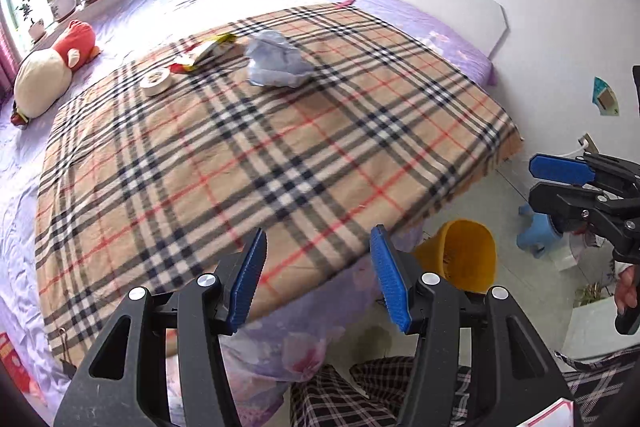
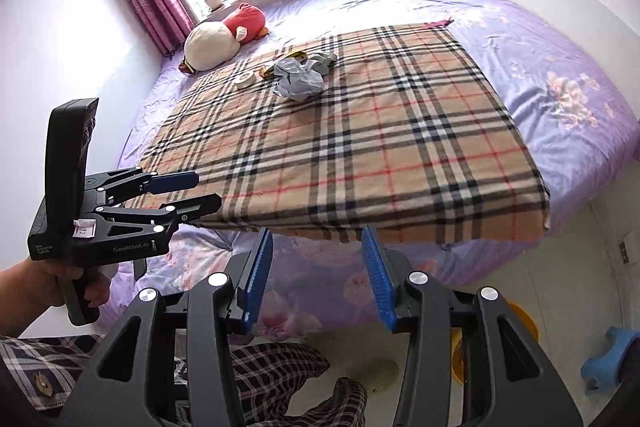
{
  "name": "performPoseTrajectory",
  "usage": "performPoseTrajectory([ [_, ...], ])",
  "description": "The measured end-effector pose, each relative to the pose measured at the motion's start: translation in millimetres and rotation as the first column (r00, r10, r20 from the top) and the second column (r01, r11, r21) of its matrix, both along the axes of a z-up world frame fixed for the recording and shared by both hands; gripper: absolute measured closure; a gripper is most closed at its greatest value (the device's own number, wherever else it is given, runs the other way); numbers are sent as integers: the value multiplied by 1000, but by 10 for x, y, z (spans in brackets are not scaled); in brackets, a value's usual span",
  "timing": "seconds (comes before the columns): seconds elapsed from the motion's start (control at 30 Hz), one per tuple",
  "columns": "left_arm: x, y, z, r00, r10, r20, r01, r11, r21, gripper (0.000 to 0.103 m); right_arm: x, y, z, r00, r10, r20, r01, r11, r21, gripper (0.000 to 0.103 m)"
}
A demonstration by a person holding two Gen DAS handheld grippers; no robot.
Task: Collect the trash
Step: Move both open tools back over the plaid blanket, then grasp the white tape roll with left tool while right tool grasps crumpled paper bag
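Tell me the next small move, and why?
Probably reach the left gripper across the plaid blanket toward the crumpled paper: both grippers are open and empty, and the trash lies at the far end.

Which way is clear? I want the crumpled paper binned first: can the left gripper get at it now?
Probably yes. The left gripper is open and empty, and only bare plaid blanket lies before the crumpled paper, though it is far across the bed.
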State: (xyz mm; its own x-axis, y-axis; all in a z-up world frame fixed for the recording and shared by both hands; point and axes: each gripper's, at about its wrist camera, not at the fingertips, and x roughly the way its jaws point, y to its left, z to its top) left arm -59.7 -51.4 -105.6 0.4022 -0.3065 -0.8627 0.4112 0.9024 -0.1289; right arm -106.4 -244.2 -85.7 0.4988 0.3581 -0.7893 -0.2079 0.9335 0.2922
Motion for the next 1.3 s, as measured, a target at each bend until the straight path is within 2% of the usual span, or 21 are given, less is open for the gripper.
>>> performPoseTrajectory([
  [0.27, 610, 577, -55, 997, 76, 8, -76, 997, 21, 49, 593, 430, 27, 1000, 15, 16, -14, 1000, -14, 54],
  [0.5, 1230, 872, -216, 995, 100, -14, -99, 994, 39, 49, 1147, 716, -137, 1000, -23, -12, 23, 1000, -21, 54],
  [0.57, 1397, 912, -263, 995, 102, -18, -101, 994, 45, 49, 1297, 771, -194, 999, -38, -20, 38, 999, -25, 51],
  [0.6, 1473, 917, -282, 994, 103, -20, -102, 994, 48, 48, 1365, 794, -227, 999, -43, -24, 42, 999, -30, 46],
  [0.67, 1618, 934, -305, 994, 110, -7, -109, 993, 53, 36, 1490, 834, -290, 998, -61, -24, 60, 997, -48, 44],
  [0.7, 1681, 937, -308, 994, 111, 0, -111, 992, 53, 35, 1547, 848, -323, 997, -69, -25, 67, 996, -54, 41],
  [0.9, 2001, 882, -422, 995, 102, -25, -100, 994, 50, 35, 1824, 972, -522, 995, -85, -51, 80, 991, -104, 34],
  [1.17, 2203, 772, -468, 998, 55, 8, -55, 996, 76, 26, 2044, 1066, -630, 994, -99, -48, 90, 983, -161, 28],
  [1.3, 2262, 731, -470, 999, 51, 14, -52, 996, 76, 29, 2108, 1125, -645, 996, -89, -34, 80, 976, -200, 29],
])
